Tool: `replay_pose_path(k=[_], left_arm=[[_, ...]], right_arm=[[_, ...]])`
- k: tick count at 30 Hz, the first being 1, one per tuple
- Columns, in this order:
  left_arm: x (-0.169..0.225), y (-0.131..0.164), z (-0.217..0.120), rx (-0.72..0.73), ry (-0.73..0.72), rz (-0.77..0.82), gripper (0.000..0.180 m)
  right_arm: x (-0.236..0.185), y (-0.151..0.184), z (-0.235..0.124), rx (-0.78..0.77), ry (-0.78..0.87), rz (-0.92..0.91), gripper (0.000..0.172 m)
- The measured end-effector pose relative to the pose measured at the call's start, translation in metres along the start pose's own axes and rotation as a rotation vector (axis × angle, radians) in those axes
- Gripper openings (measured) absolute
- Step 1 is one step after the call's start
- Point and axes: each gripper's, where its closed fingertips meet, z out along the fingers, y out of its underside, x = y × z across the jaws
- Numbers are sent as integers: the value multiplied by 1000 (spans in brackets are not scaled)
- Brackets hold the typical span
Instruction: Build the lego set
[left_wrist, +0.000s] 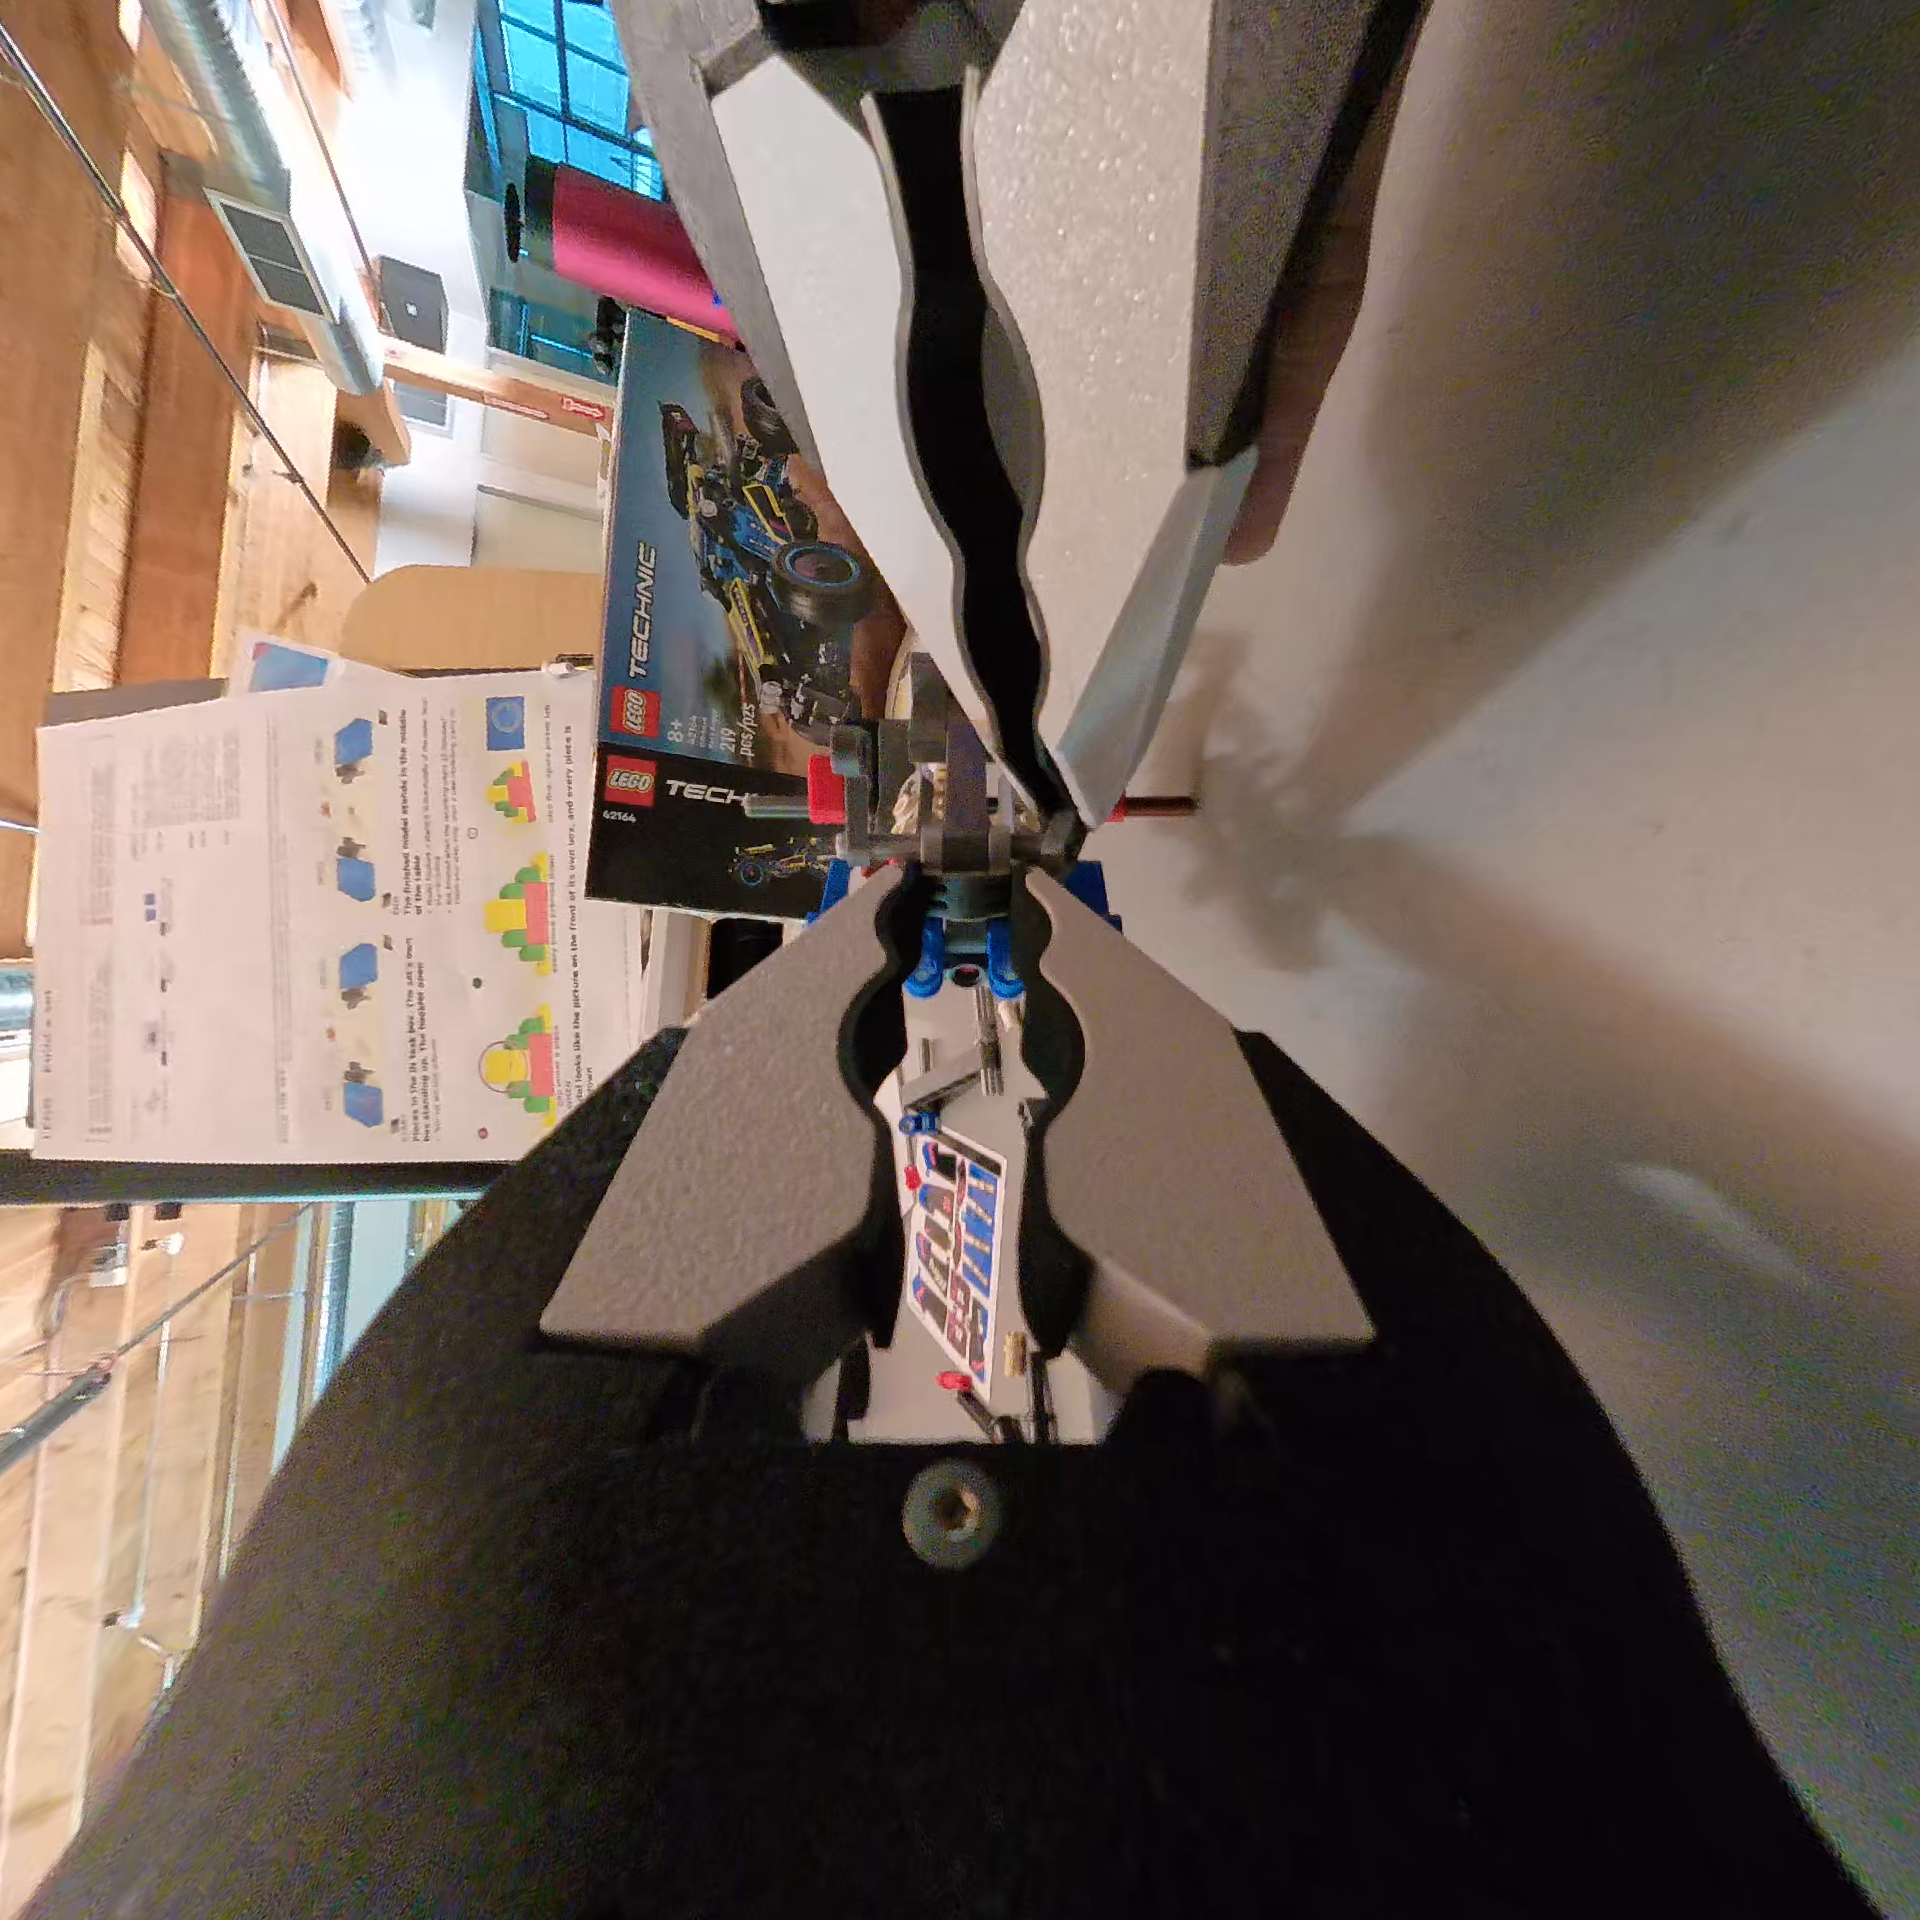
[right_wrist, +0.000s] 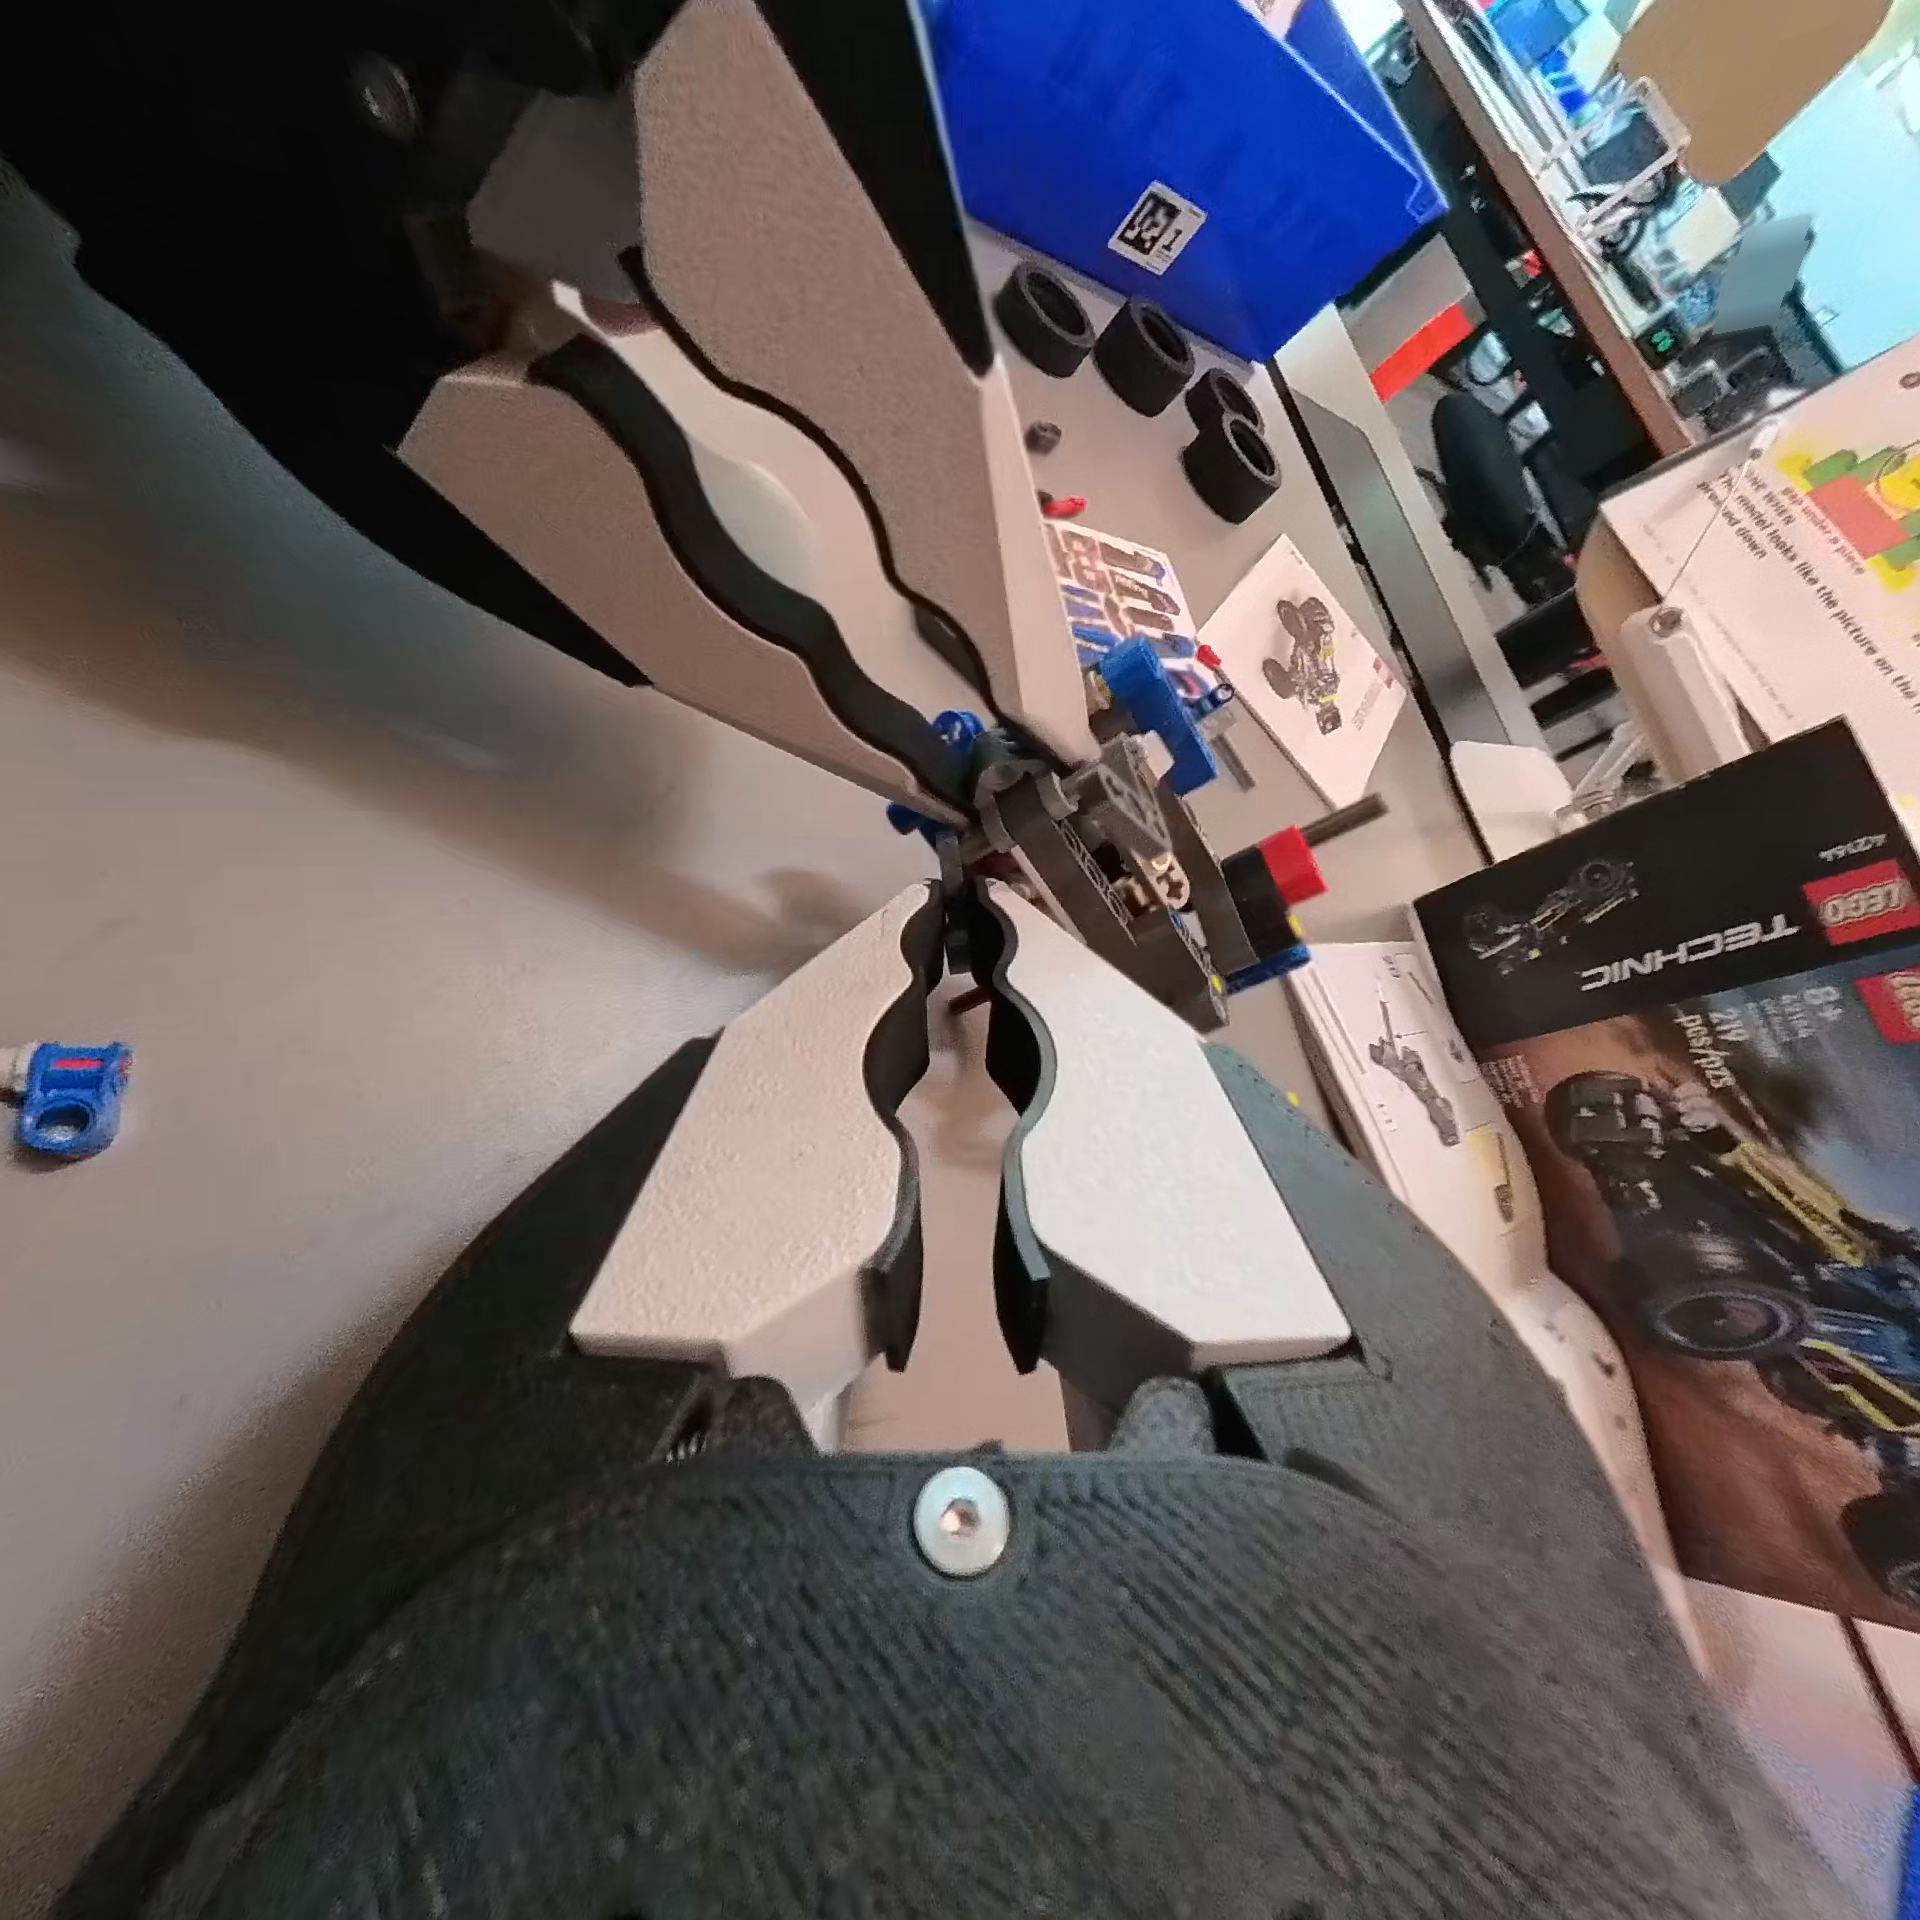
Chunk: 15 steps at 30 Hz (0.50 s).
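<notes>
Grippers meet tip to tip above the white table (right_wrist: 260, 831) — left gripper (left_wrist: 961, 914) nearly shut on the grey-and-blue brick assembly (right_wrist: 1132, 831), right gripper (right_wrist: 961, 914) pinching its thin dark end piece.

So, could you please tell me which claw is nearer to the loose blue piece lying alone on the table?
Right. In its own view the right claw has the blue piece off to its left; the left claw, reaching in opposite, is farther back.

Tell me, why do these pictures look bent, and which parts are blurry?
Left wrist view: wide-angle lens curves the edges; the toy box is sharp, and the model's shadow on the table is soft. Right wrist view: the table on the left smears, and the loose blue piece is fuzzy.
</notes>
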Motion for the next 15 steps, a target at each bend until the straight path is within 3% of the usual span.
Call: replay_pose_path(k=[8,15], left_arm=[[1,4,2,34,49,-152,12],[3,8,4,38,83,-244,13]], right_arm=[[2,1,2,-13,19,-41,1],[1,2,5,25,-87,109,1]])
